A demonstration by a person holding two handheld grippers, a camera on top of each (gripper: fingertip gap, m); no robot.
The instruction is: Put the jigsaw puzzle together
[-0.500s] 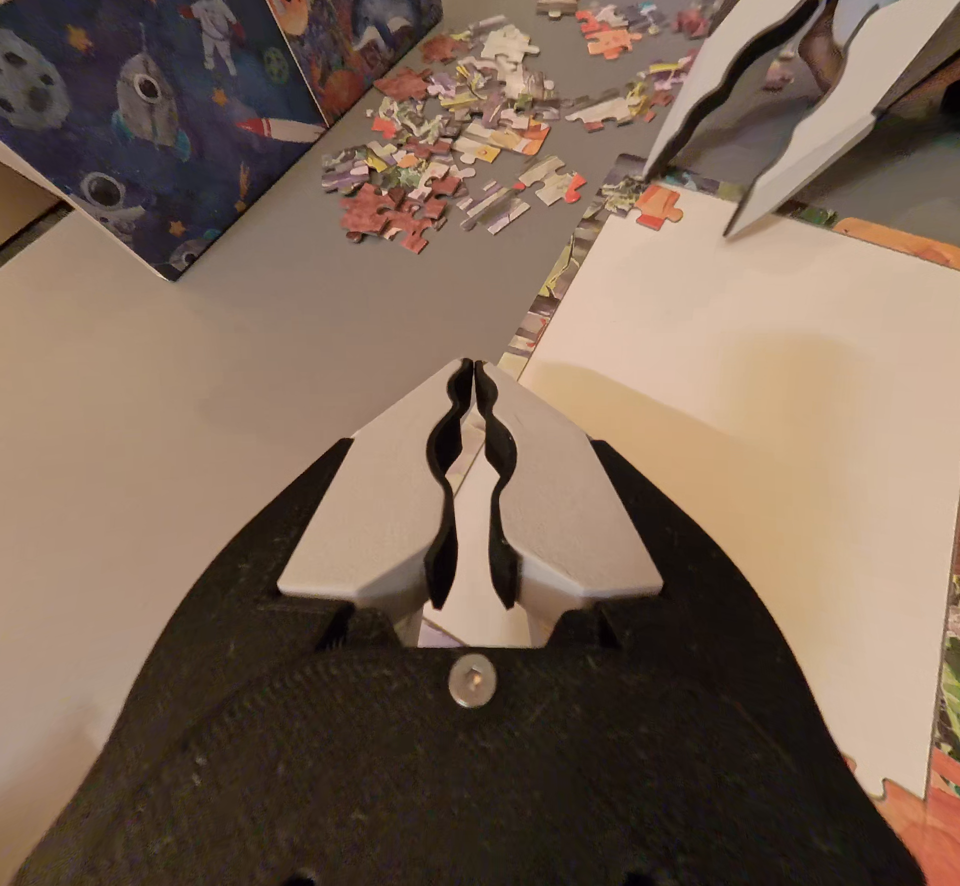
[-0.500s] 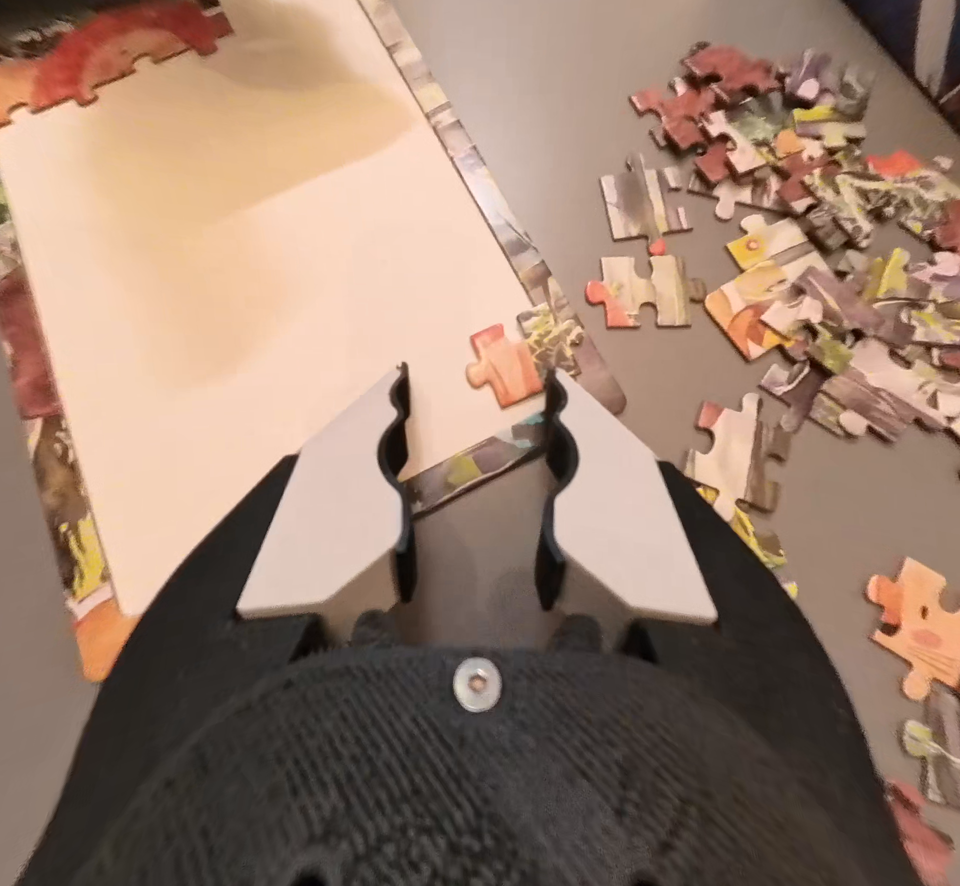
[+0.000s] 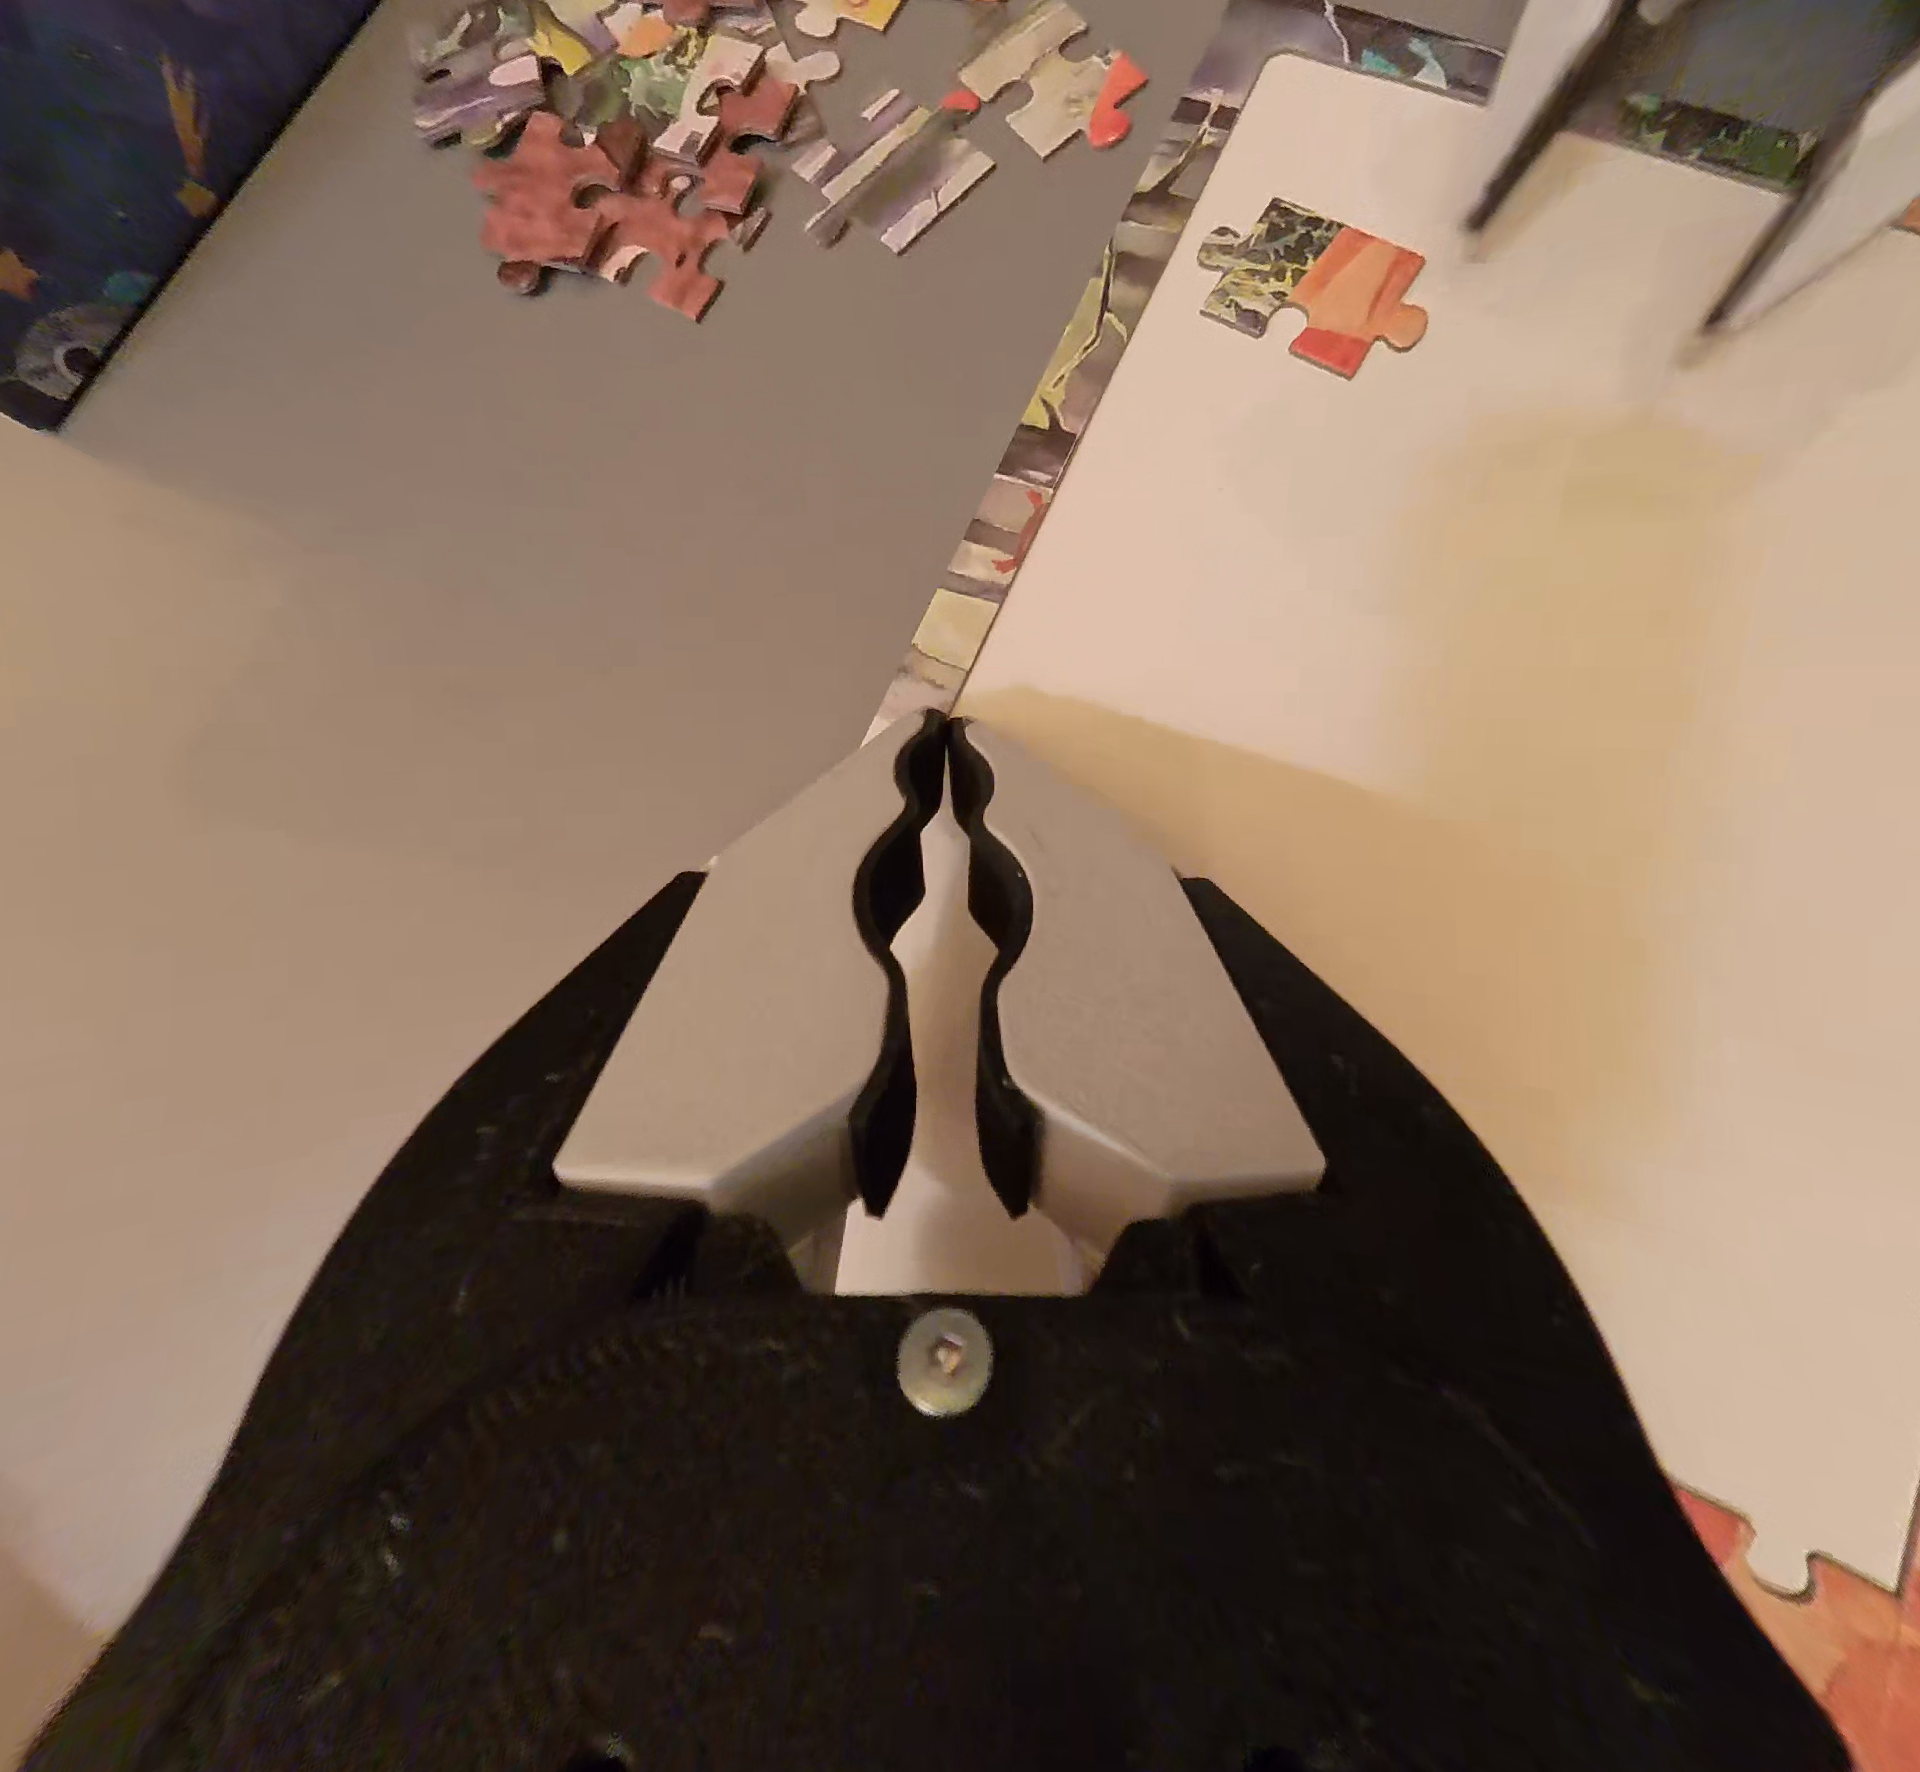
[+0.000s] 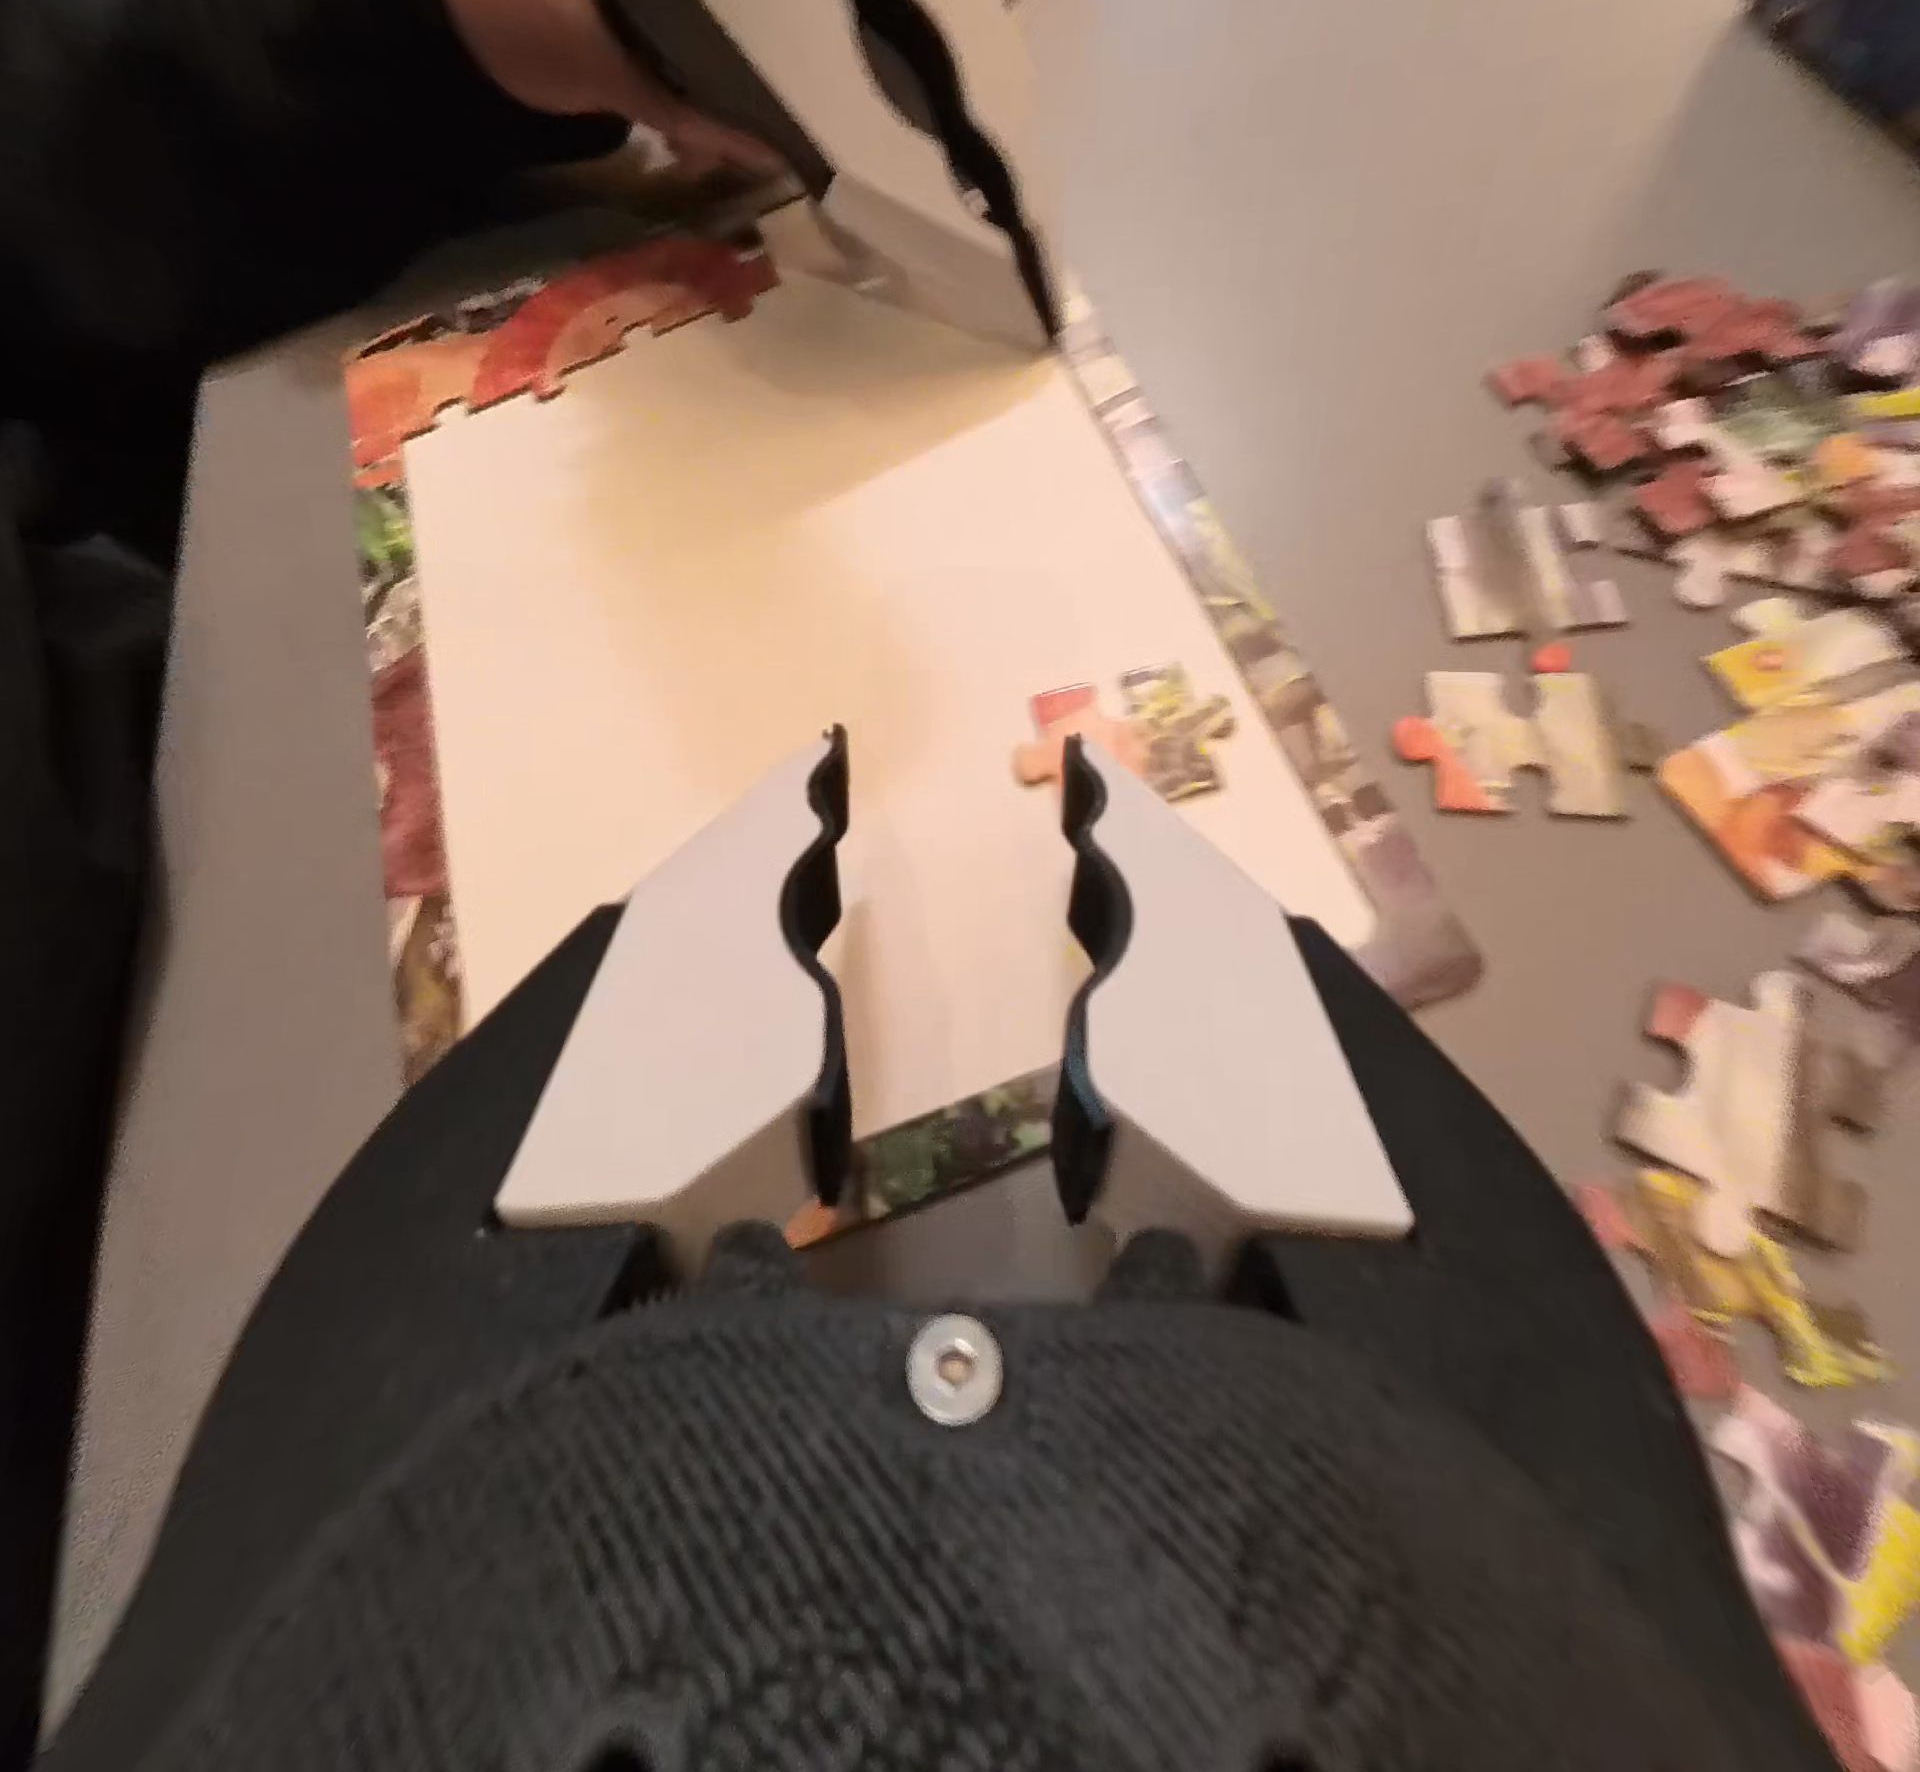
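- The left claw [image 3: 948, 720] has its 2 tips pressed together with nothing between them; they sit at the near-left edge of the puzzle frame [image 3: 1049, 392], where the printed border meets the blank white board [image 3: 1455, 683].
- The right claw [image 4: 948, 746] is spread wide and holds nothing, hovering over the white board inside the frame.
- A loose orange-and-green puzzle piece [image 4: 1132, 730] lies flat on the white board, just ahead of the right claw's right fingertip and close to the frame's right border. In the left wrist view the same piece [image 3: 1314, 283] lies well ahead and to the right of the left claw.
- A pile of loose pieces [image 3: 665, 91] is scattered on the grey bench [image 3: 520, 496], ahead and left of the left claw and to the right of the right claw.
- A blue space-themed box [image 3: 156, 112] stands far left of the left claw, beside the pile.
- A hand [image 4: 530, 8] in a black sleeve grips the left claw's body, seen far ahead of the right claw.
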